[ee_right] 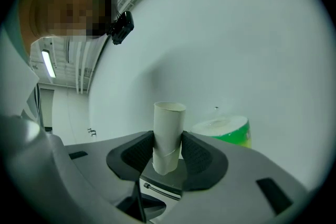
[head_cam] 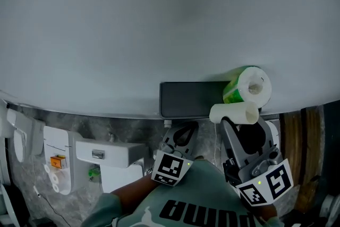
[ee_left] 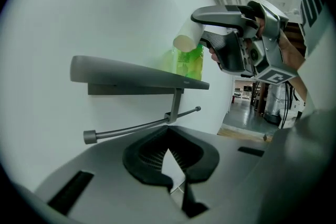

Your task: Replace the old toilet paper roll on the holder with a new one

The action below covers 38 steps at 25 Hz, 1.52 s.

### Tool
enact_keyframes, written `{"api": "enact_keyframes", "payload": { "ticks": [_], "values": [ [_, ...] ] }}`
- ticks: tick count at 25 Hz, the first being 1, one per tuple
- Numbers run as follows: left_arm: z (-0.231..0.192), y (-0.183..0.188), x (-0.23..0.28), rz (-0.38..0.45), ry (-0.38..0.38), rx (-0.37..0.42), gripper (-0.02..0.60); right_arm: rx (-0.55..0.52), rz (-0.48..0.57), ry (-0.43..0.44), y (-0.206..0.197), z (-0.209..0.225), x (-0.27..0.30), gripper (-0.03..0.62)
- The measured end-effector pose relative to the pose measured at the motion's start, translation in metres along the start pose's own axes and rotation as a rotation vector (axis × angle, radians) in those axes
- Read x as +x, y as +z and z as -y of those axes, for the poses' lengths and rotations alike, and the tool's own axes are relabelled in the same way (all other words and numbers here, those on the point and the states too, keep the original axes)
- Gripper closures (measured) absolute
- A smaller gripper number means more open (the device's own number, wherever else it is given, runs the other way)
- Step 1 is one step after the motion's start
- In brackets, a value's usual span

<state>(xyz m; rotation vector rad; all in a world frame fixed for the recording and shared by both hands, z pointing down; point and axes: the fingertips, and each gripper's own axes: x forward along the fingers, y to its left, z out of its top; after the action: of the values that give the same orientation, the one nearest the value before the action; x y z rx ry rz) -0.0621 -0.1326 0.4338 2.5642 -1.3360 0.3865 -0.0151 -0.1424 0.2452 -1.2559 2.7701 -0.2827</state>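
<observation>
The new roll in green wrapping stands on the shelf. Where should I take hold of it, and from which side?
I would grip the new roll across its curved side, mid-height, coming level from the front, since the wall is behind it. It stands on end on the shelf. Use the left gripper, whose jaws are empty; the right gripper holds the cardboard tube.

Colours here
My L gripper [ee_left: 169, 139] & R gripper [ee_right: 168, 140] grey, blk pads [ee_right: 202, 157], b&w square markers [head_cam: 171, 167]; tube [ee_right: 169, 123] off-white; roll [head_cam: 249, 87] white w/ green wrap; shelf [head_cam: 188, 99] dk grey; wall [head_cam: 159, 18] whitish.
</observation>
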Motion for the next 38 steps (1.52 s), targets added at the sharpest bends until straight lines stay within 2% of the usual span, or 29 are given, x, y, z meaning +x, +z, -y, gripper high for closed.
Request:
{"api": "enact_keyframes", "payload": {
  "ticks": [16,24,33,38],
  "values": [
    [-0.053,-0.01,-0.028,0.022,0.08,-0.062,0.577,-0.141,-0.188,-0.023,-0.037,-0.014,0.072,0.418],
    [-0.063,-0.012,-0.027,0.023,0.07,-0.078,0.577,-0.187,-0.25,-0.043,-0.05,-0.014,0.087,0.418],
    [-0.062,-0.012,-0.025,0.022,0.035,-0.076,0.577,-0.288,-0.26,-0.054,-0.053,-0.021,0.092,0.418],
    [-0.059,-0.012,-0.025,0.023,0.022,-0.068,0.577,-0.275,-0.26,-0.04,-0.054,-0.023,0.091,0.416]
  ]
}}
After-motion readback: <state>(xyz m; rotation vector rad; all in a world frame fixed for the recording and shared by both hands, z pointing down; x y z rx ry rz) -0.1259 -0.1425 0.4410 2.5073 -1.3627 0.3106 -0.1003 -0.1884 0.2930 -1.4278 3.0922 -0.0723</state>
